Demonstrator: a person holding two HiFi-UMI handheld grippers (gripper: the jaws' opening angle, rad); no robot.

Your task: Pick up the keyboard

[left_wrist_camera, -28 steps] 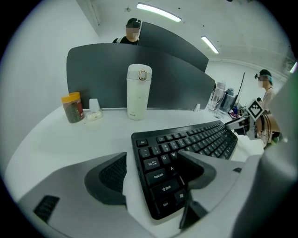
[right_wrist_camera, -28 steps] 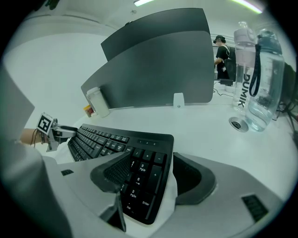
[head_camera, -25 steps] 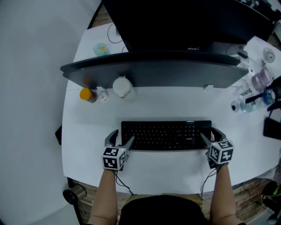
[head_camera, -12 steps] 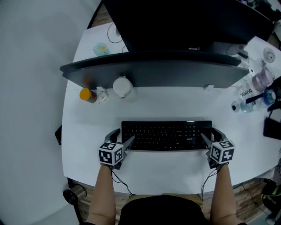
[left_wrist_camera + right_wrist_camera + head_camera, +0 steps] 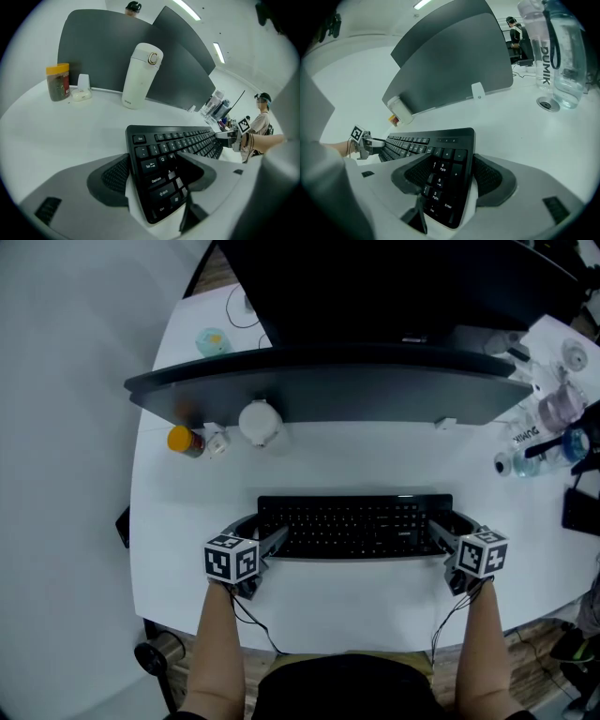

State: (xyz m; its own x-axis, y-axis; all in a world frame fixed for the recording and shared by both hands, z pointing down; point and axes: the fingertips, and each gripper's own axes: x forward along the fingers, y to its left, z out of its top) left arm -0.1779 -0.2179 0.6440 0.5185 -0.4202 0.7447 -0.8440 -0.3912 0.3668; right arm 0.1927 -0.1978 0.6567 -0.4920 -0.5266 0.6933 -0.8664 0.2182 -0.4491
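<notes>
A black keyboard (image 5: 356, 526) lies flat on the white table (image 5: 375, 460), in front of me. My left gripper (image 5: 261, 529) is at its left end: in the left gripper view one pad sits against the keyboard's (image 5: 187, 140) side edge and the other jaw lies on the keys. The left gripper's (image 5: 152, 176) jaws have just been closing with that end between them. My right gripper (image 5: 453, 526) grips the number-pad end the same way, one pad at the keyboard's (image 5: 417, 143) edge and one over the keys, around the right gripper's (image 5: 452, 176) middle.
A dark curved divider panel (image 5: 328, 390) stands behind the keyboard. In front of it are a white flask (image 5: 260, 423) and an orange-lidded jar (image 5: 186, 441). Clear bottles (image 5: 553, 423) stand at the right. A person (image 5: 262, 119) is far off.
Both grippers have rolled at the wrist, the left marker cube shifting left and the right one slightly right. Their jaws now sit tighter over the keyboard's ends. The keyboard has stayed on the table.
</notes>
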